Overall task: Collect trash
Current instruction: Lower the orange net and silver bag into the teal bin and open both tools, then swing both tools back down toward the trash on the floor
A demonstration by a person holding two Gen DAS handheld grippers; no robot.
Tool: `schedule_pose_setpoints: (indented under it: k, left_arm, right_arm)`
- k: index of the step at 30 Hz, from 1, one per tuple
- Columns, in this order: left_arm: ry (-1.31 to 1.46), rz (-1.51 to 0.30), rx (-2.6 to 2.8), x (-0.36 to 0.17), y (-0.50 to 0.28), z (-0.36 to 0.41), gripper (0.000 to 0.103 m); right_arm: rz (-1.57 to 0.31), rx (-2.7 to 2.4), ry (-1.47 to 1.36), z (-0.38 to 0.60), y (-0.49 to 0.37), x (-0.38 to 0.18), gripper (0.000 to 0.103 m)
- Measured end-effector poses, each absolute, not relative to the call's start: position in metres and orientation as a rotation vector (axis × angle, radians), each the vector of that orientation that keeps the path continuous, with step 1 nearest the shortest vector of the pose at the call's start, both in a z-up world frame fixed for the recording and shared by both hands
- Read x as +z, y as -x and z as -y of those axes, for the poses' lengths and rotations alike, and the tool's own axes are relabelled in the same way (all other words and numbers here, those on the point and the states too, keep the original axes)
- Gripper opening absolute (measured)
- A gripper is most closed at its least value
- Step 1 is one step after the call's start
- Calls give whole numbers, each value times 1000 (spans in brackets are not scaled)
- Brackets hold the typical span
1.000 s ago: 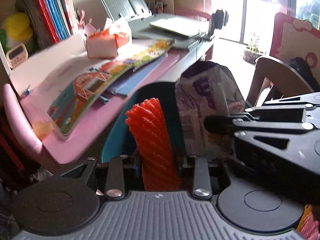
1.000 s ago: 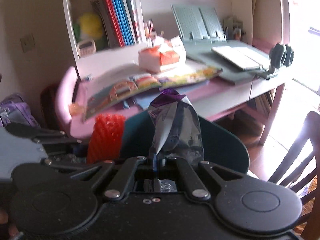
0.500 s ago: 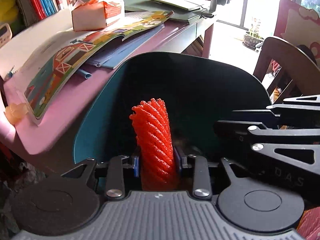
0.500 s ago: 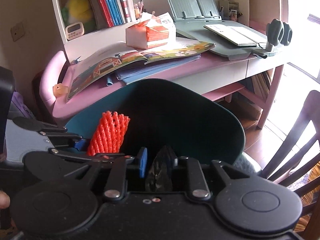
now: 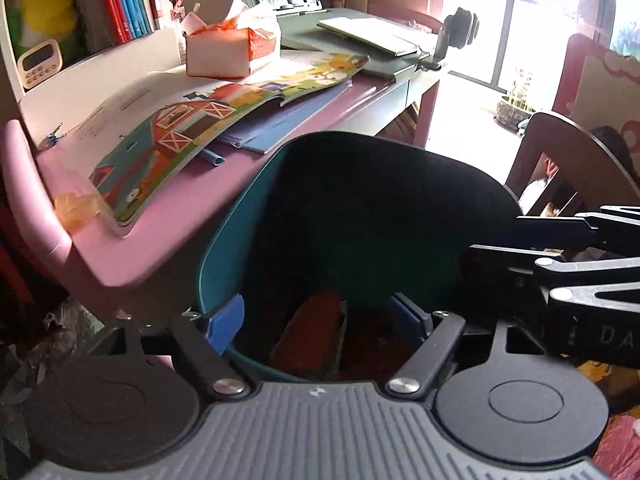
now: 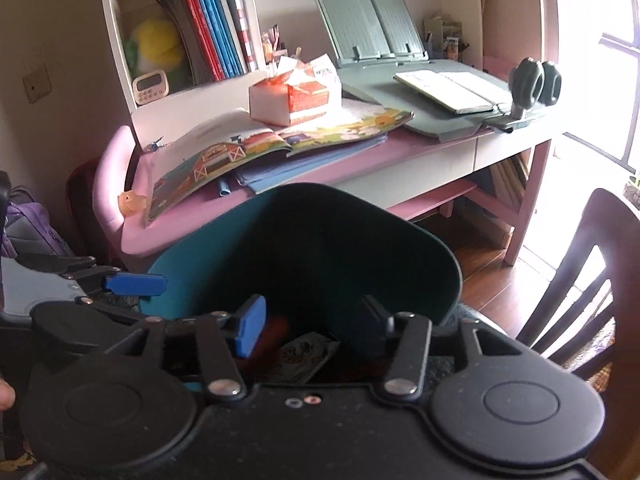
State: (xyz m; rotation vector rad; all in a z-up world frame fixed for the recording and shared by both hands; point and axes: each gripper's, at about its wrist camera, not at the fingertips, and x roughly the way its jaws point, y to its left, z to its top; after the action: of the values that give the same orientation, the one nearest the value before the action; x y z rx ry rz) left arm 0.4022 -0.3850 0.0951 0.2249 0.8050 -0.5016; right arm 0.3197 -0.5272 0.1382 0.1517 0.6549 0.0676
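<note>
While both grippers hang over the bin with nothing between their pads, the stock reads as follows

Left wrist view
- Left gripper (image 5: 318, 322): jaws spread wide, empty, poised over the mouth of the teal bin (image 5: 224, 236)
- Right gripper (image 5: 560, 260): seen side-on at the right edge; its gap cannot be judged from this side
- Red mesh sleeve (image 5: 310, 332): one, lying inside the bin near the bottom, dim in shadow
- Desk (image 5: 168, 216): one, pink, just beside the bin
- Picture book (image 5: 208, 120): one, open on the desk
- Tissue box (image 5: 230, 50): one

Right wrist view
- Right gripper (image 6: 312, 326): jaws apart, holding nothing, above the bin (image 6: 180, 268)
- Printed wrapper (image 6: 304, 356): one, flat inside the bin below the blue pads (image 6: 250, 330)
- Reddish item: a blur beside the wrapper, likely the sleeve
- Wooden chair (image 6: 600, 276): one, to the right

Progress
- Done: two pieces of trash in the bin, by appearance
- Left: a small orange scrap (image 6: 130, 203) at the desk's near corner may be trash; hard to tell
</note>
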Motion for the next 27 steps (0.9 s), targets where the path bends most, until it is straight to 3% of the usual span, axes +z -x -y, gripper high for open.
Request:
schedule_pose_setpoints:
  k: [13,27]
  left_arm:
    - [-179,-725,-477,134,-338,323,80]
    - [-126,-708,-377,129,-267,194,82]
  right_arm:
    - [-609,171,-61,480,-261,173,57]
    - [-618,388,23,367,-211,173,58]
